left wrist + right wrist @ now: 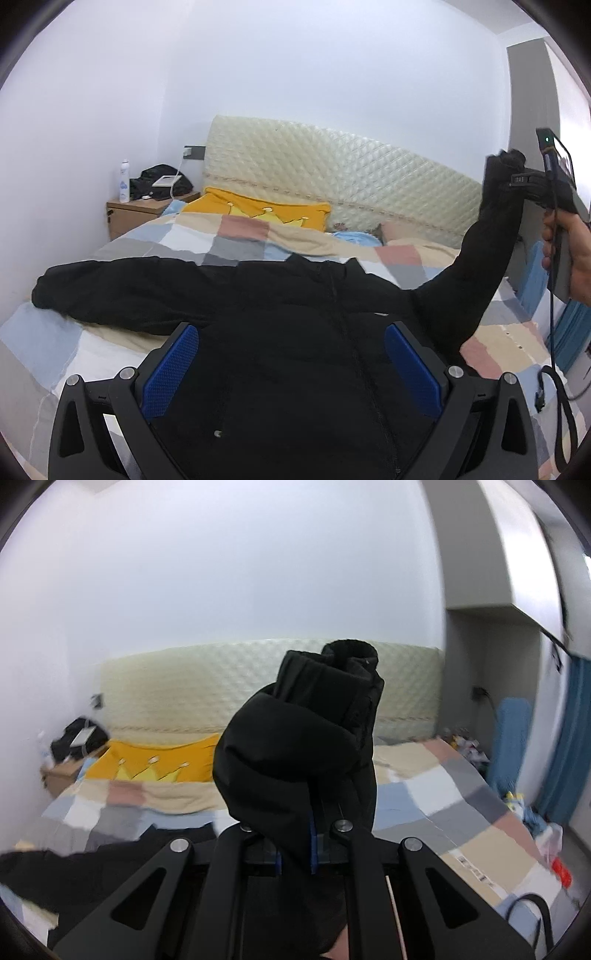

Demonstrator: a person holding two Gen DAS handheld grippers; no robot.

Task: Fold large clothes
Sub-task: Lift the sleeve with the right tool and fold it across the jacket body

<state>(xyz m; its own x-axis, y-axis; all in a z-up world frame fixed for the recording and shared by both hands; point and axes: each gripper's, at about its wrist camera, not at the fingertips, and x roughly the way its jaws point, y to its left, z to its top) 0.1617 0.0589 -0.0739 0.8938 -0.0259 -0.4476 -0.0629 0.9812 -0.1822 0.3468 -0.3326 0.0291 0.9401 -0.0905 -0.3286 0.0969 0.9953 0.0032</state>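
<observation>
Black jacket (295, 332) lies spread front-up on the checked quilt (229, 240) of the bed, one sleeve (476, 266) lifted toward 2 o'clock. Right gripper (295, 845) is clamped on that sleeve's cuff; left gripper (291, 369) hangs wide apart over the jacket body, gripping nothing

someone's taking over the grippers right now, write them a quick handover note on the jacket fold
Right gripper: shut on the cuff of the jacket's sleeve, lifted high above the bed.
Left gripper: open, holding nothing, hovering over the jacket front near the zipper.
Jacket: black, lying front up on the checked quilt, other sleeve stretched out flat to the side.
Done: one sleeve picked up.
Left: probably bring the raised sleeve across the chest, then the other sleeve, then fold the body.
</observation>
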